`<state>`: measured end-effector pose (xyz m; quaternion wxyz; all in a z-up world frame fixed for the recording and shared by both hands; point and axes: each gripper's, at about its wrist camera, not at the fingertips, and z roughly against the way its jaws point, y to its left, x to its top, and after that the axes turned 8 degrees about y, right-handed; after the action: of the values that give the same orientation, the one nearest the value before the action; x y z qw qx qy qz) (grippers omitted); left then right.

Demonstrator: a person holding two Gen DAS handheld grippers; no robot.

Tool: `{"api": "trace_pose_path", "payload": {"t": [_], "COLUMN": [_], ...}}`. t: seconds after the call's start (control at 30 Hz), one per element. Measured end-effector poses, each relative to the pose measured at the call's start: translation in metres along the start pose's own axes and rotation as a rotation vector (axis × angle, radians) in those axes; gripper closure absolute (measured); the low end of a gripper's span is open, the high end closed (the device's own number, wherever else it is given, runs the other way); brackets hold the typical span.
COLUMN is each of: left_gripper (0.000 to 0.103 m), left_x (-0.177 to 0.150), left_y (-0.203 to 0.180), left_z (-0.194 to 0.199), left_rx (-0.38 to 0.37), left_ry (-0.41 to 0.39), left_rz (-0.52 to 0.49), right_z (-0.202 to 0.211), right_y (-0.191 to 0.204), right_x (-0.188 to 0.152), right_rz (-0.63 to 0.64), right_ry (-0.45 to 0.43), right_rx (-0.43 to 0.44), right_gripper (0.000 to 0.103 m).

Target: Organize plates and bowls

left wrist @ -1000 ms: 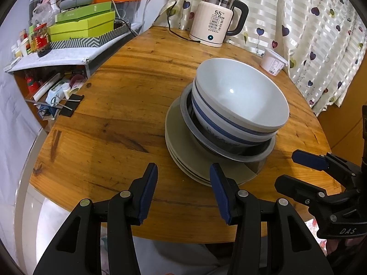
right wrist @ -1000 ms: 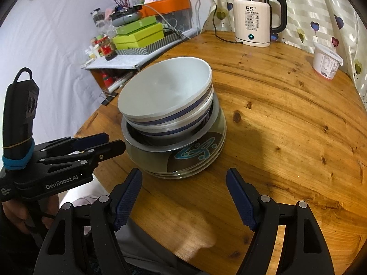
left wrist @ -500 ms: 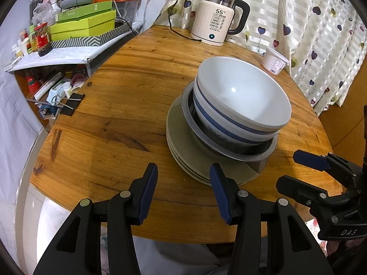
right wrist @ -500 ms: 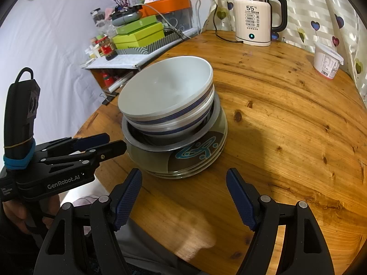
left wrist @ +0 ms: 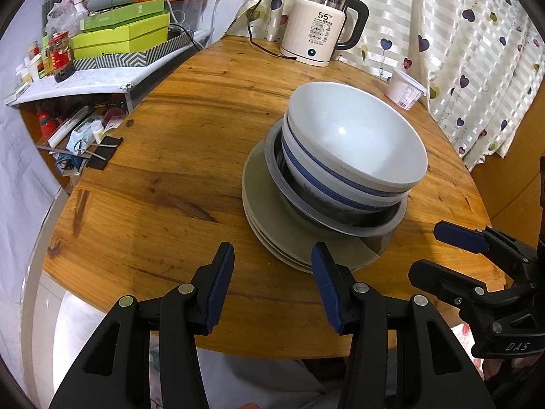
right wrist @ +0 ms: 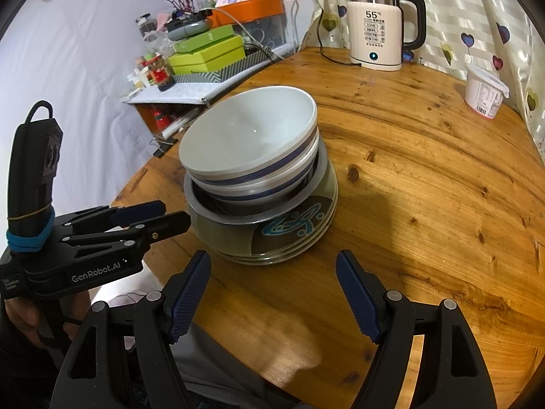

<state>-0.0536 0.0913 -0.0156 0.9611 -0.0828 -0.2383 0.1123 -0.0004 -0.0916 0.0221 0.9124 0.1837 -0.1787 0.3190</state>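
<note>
A stack stands on the round wooden table (left wrist: 170, 156): white bowls with blue bands (left wrist: 357, 143) (right wrist: 248, 139) nested in a grey metal bowl (left wrist: 340, 225) (right wrist: 221, 218), on several olive plates (left wrist: 272, 218) with a teal pattern (right wrist: 296, 225). My left gripper (left wrist: 272, 279) is open and empty, just in front of the plates' near rim. My right gripper (right wrist: 272, 283) is open and empty, close before the stack. Each gripper also shows in the other's view: the right (left wrist: 453, 252), the left (right wrist: 150, 214).
An electric kettle (left wrist: 323, 37) (right wrist: 378, 27) stands at the table's far edge with its cord. A white tub (left wrist: 405, 88) (right wrist: 483, 92) sits by the heart-patterned curtain. A cluttered shelf with green boxes (left wrist: 119, 41) (right wrist: 207, 51) borders the table's left.
Both grippers have stayed open. The left wrist view has shifted slightly; the stack appears a little further right. The stack has not moved.
</note>
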Motion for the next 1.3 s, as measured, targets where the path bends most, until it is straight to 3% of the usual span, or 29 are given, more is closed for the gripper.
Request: {"api": "trace_pose_path", "payload": {"t": [1.3], "left_gripper": [0.055], "left_x": [0.0013], "left_y": [-0.0002], "left_z": [-0.0022], "left_rx": [-0.026], "left_ry": [0.010], "left_rz": [0.000], "right_z": [0.0015], "right_y": [0.0045], "right_x": [0.0004], "right_rz": [0.002], "right_ry": [0.001], "right_rx": [0.001], "right_gripper": [0.026]}}
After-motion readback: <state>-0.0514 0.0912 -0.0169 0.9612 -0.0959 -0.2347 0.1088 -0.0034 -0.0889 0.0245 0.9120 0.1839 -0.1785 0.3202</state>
